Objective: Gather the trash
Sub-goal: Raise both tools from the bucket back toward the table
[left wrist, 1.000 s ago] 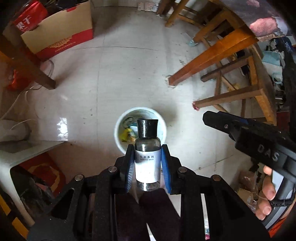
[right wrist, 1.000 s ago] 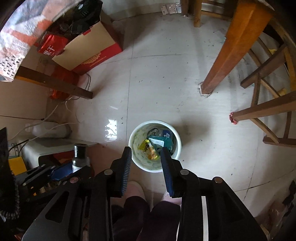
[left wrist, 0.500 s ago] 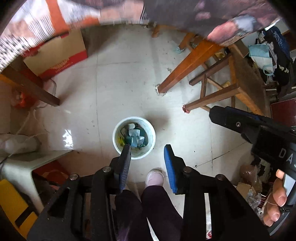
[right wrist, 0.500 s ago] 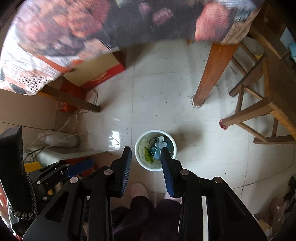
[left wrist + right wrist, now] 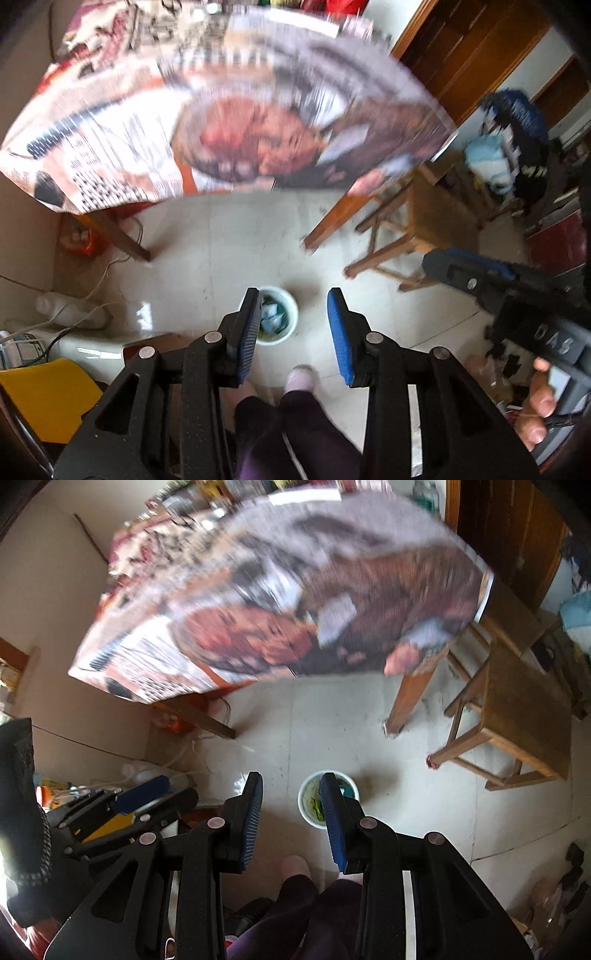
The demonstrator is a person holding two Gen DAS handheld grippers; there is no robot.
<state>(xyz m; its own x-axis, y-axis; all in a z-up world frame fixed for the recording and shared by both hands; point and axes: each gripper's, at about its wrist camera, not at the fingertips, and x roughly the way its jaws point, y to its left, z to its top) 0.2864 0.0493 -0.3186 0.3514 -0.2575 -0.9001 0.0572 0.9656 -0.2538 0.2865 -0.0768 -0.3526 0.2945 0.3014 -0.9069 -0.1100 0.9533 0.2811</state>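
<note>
Both grippers hang high above the floor, angled steeply down, and the white bin (image 5: 276, 316) stands on the floor tiles just ahead of the person's feet, already holding wrappers and scraps. The left gripper (image 5: 291, 334) has its blue pads apart with nothing between them; the right gripper (image 5: 291, 818) is likewise parted and empty. The step in hand looks like going to the worktop (image 5: 221, 122), draped in a printed cloth, for the next piece of trash. To do it well, level the wrists before reaching, keep clear of the worktop's near edge and the wooden stool (image 5: 517, 716), and choose one item per gripper. A hand (image 5: 537, 410) grips the right tool's handle.
</note>
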